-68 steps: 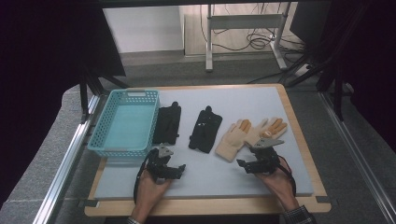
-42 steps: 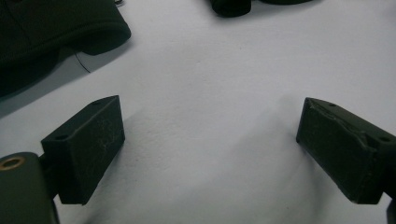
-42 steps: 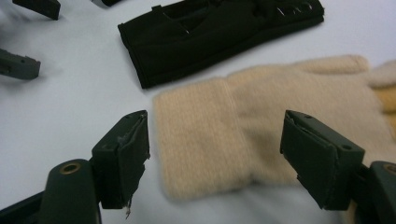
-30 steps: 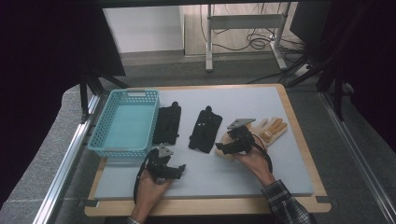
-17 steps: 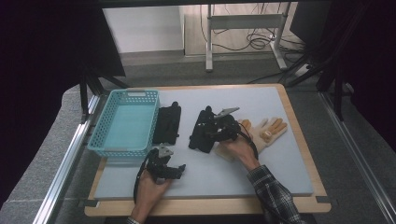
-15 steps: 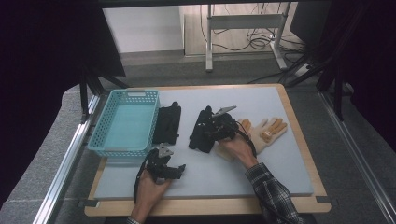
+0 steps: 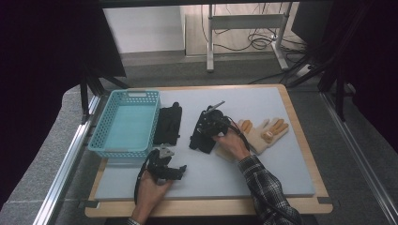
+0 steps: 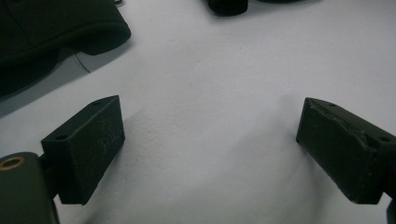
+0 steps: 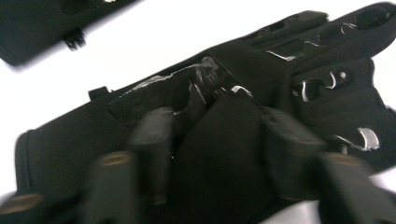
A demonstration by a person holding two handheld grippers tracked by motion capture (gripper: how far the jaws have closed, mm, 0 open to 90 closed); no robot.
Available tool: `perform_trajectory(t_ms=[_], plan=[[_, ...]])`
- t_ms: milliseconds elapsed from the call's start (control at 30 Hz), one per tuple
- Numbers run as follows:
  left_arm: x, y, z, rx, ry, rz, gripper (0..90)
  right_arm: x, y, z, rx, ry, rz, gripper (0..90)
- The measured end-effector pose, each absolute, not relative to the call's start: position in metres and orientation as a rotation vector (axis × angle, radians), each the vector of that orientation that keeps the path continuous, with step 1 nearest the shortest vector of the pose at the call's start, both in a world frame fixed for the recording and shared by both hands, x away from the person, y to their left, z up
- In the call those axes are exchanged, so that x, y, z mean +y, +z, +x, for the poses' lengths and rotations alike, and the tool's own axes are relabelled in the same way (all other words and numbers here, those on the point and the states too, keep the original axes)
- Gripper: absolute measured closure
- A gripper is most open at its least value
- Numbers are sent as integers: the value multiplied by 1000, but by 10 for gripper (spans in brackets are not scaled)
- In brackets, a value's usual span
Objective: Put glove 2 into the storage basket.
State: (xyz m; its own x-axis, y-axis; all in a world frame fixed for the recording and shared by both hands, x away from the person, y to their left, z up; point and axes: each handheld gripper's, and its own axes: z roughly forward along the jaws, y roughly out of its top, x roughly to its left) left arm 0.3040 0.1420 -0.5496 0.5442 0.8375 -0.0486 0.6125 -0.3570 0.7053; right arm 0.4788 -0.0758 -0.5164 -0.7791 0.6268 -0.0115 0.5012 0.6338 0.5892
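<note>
Left gripper idle near table edge, jaws wide, nothing between. Right gripper on black glove at mid-table, jaws just closing, fabric bunched between; clamp unconfirmed. Pickup step, probably. Next: firm pinch, lift toward blue basket.

Both grippers black: left gripper has blocky scuffed pads, looped cable; right gripper blurred, probably same. Plaid sleeve.
</note>
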Motion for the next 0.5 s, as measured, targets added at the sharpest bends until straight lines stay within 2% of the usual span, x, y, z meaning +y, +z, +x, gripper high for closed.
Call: perform_trajectory(t_ms=[100, 167, 267, 500], plan=[[142, -550, 304, 1165, 422, 2096, 80, -77, -516, 474, 2617, 857, 932, 676], [142, -550, 304, 1165, 422, 2095, 80, -77, -517, 472, 2616, 865, 921, 739], [142, -550, 304, 1165, 421, 2096, 80, -77, -516, 470, 2612, 868, 918, 782], [142, -550, 304, 1164, 422, 2098, 80, -83, -496, 458, 2593, 961, 895, 789]])
